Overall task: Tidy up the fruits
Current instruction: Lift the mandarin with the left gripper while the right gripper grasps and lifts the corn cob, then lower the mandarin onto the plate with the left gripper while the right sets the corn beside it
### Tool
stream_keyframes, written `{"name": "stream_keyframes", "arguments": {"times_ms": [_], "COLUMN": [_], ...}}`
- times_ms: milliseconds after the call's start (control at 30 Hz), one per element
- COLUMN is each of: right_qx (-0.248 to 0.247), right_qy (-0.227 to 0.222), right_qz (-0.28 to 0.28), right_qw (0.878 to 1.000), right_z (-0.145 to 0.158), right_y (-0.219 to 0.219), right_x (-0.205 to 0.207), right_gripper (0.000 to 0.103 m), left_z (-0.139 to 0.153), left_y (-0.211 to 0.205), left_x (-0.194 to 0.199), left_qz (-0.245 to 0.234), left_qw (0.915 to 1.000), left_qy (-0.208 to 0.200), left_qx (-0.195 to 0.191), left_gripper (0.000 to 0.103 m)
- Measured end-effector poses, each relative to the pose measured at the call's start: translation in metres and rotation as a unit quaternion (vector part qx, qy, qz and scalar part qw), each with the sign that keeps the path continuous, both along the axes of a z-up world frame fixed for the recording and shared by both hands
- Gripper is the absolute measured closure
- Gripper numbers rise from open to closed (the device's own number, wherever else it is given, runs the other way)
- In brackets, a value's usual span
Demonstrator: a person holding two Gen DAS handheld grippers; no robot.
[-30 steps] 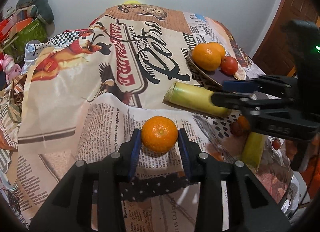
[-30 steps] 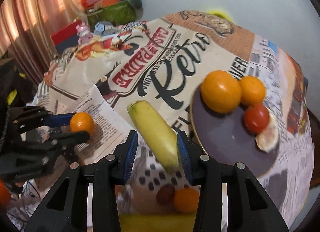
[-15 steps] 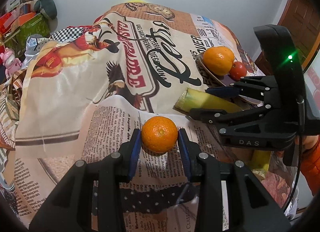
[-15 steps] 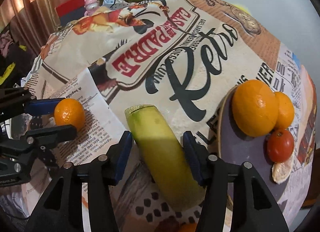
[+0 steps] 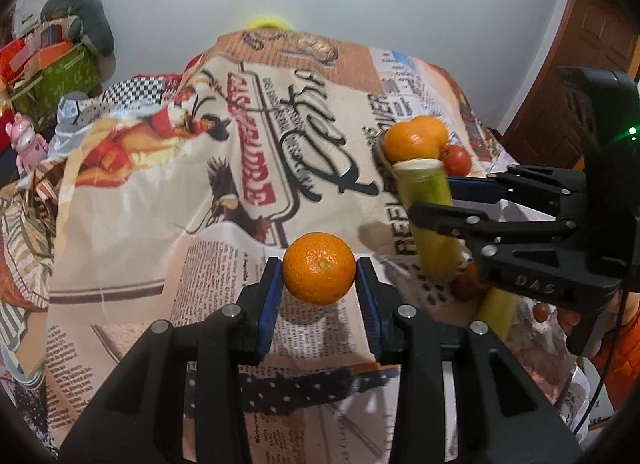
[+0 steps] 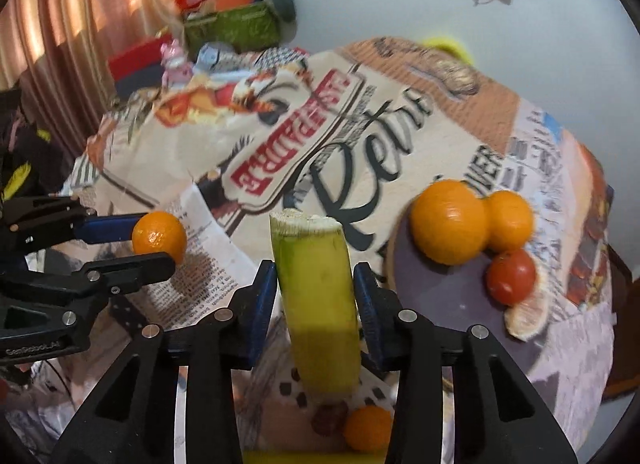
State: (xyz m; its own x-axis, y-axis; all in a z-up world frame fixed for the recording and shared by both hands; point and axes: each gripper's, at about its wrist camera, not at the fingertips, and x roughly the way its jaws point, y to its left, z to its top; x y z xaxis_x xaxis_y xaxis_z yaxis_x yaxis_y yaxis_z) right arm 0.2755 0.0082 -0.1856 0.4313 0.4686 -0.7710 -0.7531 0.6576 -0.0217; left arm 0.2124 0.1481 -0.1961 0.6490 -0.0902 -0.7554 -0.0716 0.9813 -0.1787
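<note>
My left gripper (image 5: 319,280) is shut on a small mandarin (image 5: 319,274), held just above the printed tablecloth with its shadow below. To its right, my right gripper (image 5: 434,199) has its jaws closing on a cut yellow-green banana piece (image 5: 430,232). In the right wrist view that banana piece (image 6: 320,296) stands steeply between the blue pads of the right gripper (image 6: 315,284), cut end up. The left gripper (image 6: 156,242) with the mandarin (image 6: 159,236) shows at the left. A dark plate (image 6: 440,296) at the right holds a big orange (image 6: 448,221), a smaller orange (image 6: 510,219) and a tomato (image 6: 512,278).
Below the held banana lie a small orange (image 6: 368,428) and a dark fruit (image 6: 326,418). Another yellow-green piece (image 5: 496,308) lies under the right gripper. A pale slice (image 6: 526,318) rests on the plate's edge. A green box (image 5: 60,75) and clutter sit far left; a wooden door (image 5: 580,75) is at the right.
Both grippers have risen. The banana piece came off the cloth and tipped up on end in the right jaws, which widened, then closed. The mandarin now hangs clear of the cloth.
</note>
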Motion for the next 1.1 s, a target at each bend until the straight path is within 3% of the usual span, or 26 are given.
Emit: {"name": "stream_keyframes", "arguments": {"times_ms": [500, 800, 1100], "right_qx": [0.070, 0.088, 0.083], "right_qy": [-0.048, -0.048, -0.023], "right_qz": [-0.082, -0.123, -0.119], "right_qw": [0.993, 0.987, 0.989], "right_z": [0.054, 0.055, 0.029], "right_y": [-0.086, -0.124, -0.122], "right_x": [-0.005, 0.012, 0.036], "right_gripper": [0.070, 0.070, 0.070], "left_z": [0.047, 0.042, 0.017], "left_y": [-0.052, -0.085, -0.103], "left_x": [0.015, 0.057, 0.102], "left_qz": [-0.027, -0.053, -0.070], "left_qw": [0.9988, 0.9979, 0.9970], "left_qy": [-0.033, -0.025, 0.006], "left_qx": [0.022, 0.029, 0.032], "left_gripper": [0.066, 0.066, 0.066]}}
